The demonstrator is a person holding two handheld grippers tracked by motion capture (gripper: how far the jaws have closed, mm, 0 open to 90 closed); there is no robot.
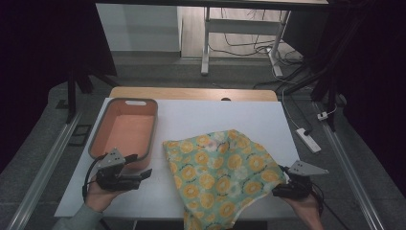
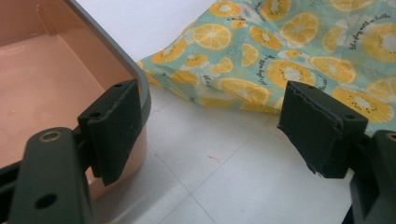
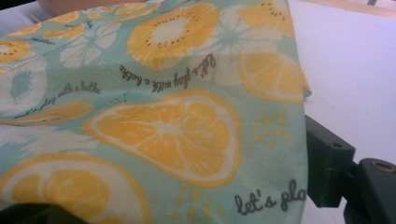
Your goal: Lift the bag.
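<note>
Resting at the table's left, pink tray [image 1: 97,132] | left gripper [image 1: 140,176] just beside its near corner, jaws spread wide with nothing between them | fruit-print cloth [image 1: 220,172] spread right of the tray, hanging over the near table edge | right gripper [image 1: 280,190] at the cloth's right edge, jaws wide, cloth draped over them.
</note>
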